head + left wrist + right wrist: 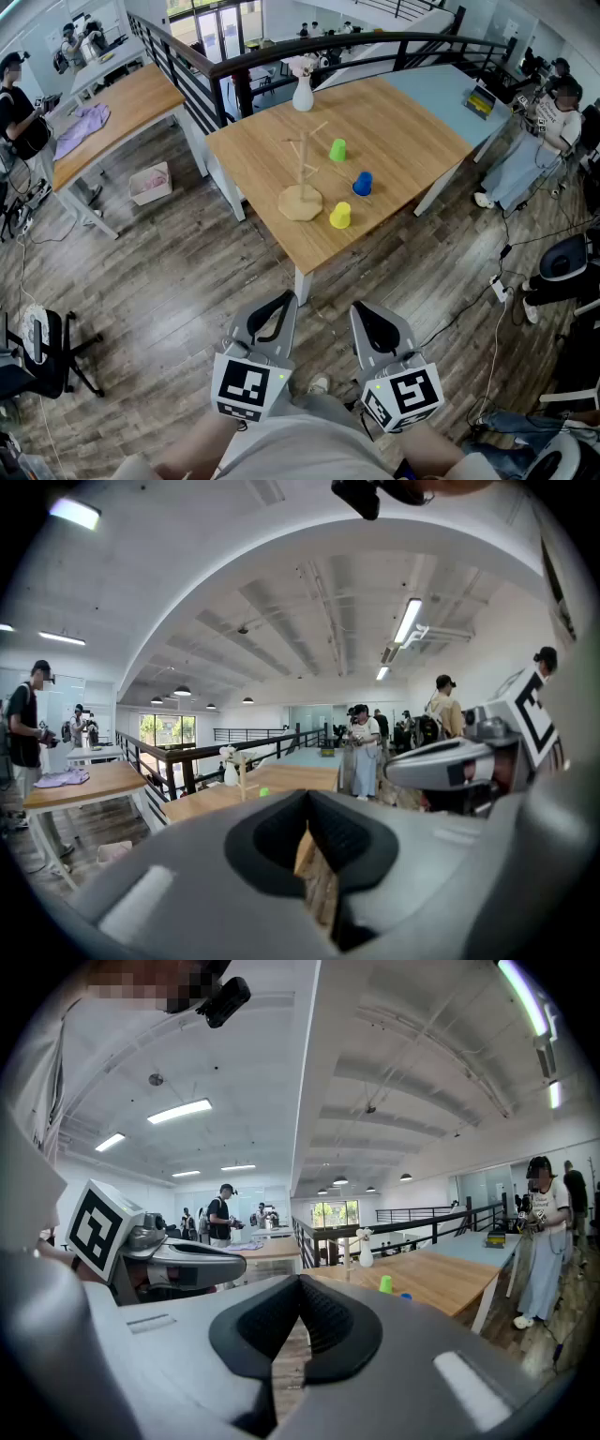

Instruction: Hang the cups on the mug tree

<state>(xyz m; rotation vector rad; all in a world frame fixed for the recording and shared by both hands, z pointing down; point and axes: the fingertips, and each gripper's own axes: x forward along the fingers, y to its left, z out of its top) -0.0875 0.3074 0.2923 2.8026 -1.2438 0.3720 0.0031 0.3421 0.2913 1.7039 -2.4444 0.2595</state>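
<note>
Left gripper [284, 300] and right gripper [364, 309] were shut, empty. By wooden mug tree [302, 180] stood green cup [337, 149] at 1 o'clock, blue cup [363, 183] at 3, yellow cup [340, 216] at 5.

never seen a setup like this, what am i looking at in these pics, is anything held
There is no robot: a person holds a two-jaw gripper in each hand. The head view is from a camera on the person's head, looking down at the left gripper and the right gripper. The two gripper views are from cameras riding on each gripper, looking along its jaws. Both pairs of jaws are closed and hold nothing. Ahead, a wooden table carries a mug tree, a green cup, a blue cup, a yellow cup and a white vase. No cup hangs on the tree.
</note>
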